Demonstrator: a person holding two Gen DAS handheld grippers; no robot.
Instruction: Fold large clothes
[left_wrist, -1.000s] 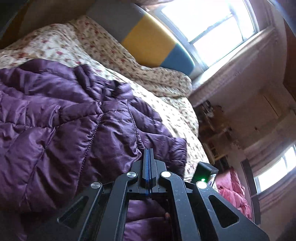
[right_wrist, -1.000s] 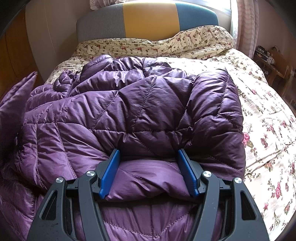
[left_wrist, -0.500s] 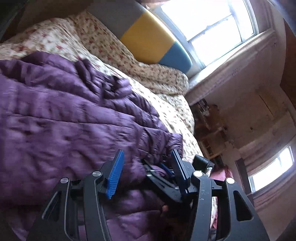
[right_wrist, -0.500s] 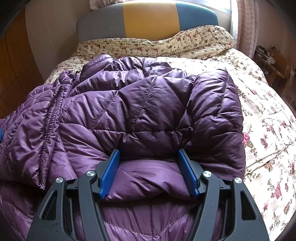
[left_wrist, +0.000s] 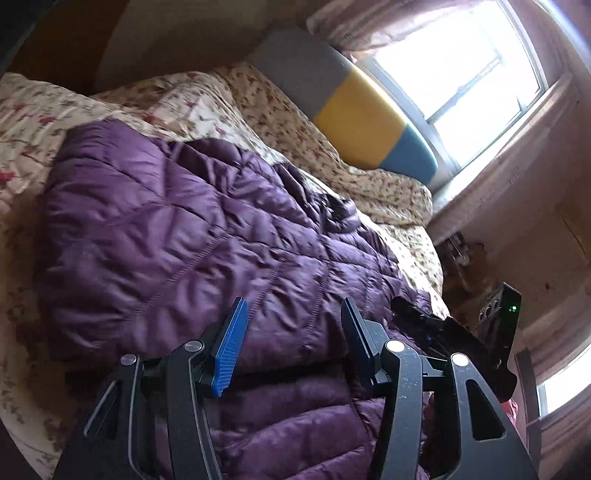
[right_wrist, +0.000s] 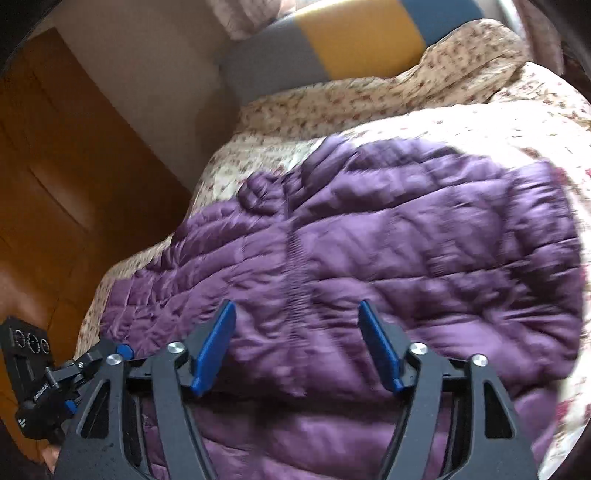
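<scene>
A purple quilted puffer jacket (left_wrist: 192, 236) lies on the bed, both sides folded in over its middle. It also shows in the right wrist view (right_wrist: 406, 251), blurred, with a stitched seam running down its centre. My left gripper (left_wrist: 293, 314) is open and empty, hovering just above the jacket's near part. My right gripper (right_wrist: 295, 314) is open and empty, above the jacket's near edge. The right gripper's body (left_wrist: 461, 332) shows at the right of the left wrist view. The left gripper's body (right_wrist: 48, 380) shows at the lower left of the right wrist view.
The bed has a floral quilt (left_wrist: 207, 107) and a grey, yellow and blue headboard (left_wrist: 354, 114). A bright window (left_wrist: 461, 62) is behind it. A wooden door (right_wrist: 62, 177) stands left of the bed. Cluttered furniture (left_wrist: 465, 258) sits right of the bed.
My left gripper let go of the jacket's side after laying it over the middle, and opened. Both grippers have lifted back from the jacket; the right one stayed open.
</scene>
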